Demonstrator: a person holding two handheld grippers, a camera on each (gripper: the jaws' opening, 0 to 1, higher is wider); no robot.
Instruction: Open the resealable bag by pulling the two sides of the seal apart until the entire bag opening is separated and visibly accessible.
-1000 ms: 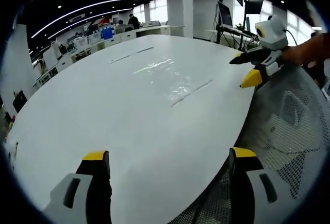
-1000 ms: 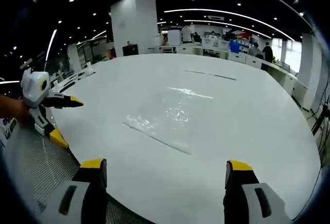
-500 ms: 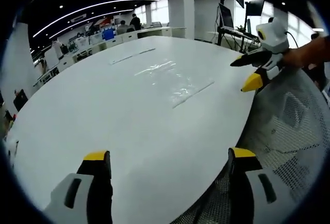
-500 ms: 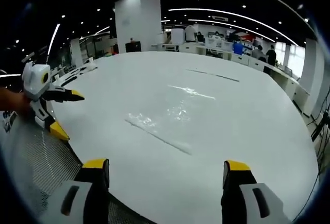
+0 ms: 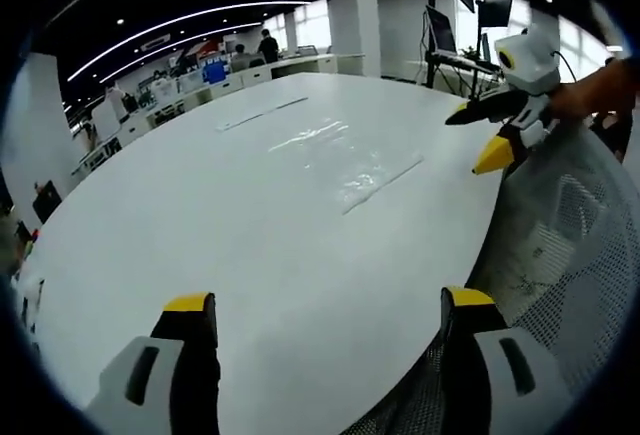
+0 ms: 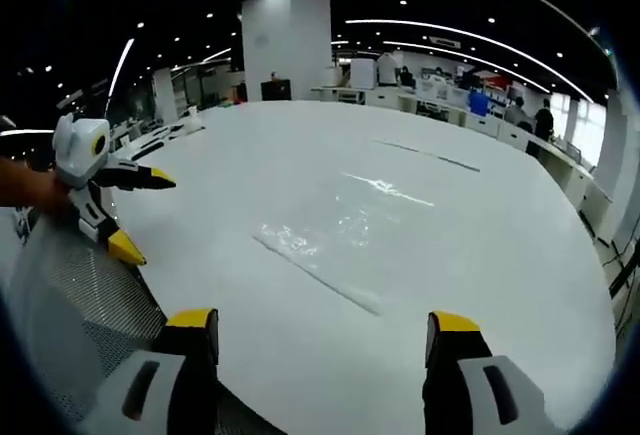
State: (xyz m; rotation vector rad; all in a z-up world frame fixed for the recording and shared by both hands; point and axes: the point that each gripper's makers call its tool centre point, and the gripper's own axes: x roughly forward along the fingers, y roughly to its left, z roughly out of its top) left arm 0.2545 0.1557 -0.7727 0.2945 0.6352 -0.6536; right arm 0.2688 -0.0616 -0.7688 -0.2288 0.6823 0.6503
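A clear resealable bag [image 5: 345, 160] lies flat on the white table [image 5: 220, 245], its seal strip along the edge nearest me; in the right gripper view the bag [image 6: 335, 240] lies ahead near the table's middle. My left gripper [image 5: 325, 315] is open over the near table edge, well short of the bag, with nothing between its jaws. My right gripper [image 6: 325, 330] is also open and empty, short of the bag. The right gripper [image 5: 485, 135] appears at the table's right edge, held by a hand. The left gripper [image 6: 135, 215] appears at the left of the right gripper view.
A grey mesh chair back [image 5: 560, 245] stands at the table's right edge, also seen as mesh [image 6: 70, 295] at lower left. A thin strip [image 5: 262, 113] lies on the far side of the table. Desks, a pillar [image 6: 288, 45] and people fill the office behind.
Both views have shifted slightly as the hands moved. The bag has not moved, and both grippers stay open and apart from it.
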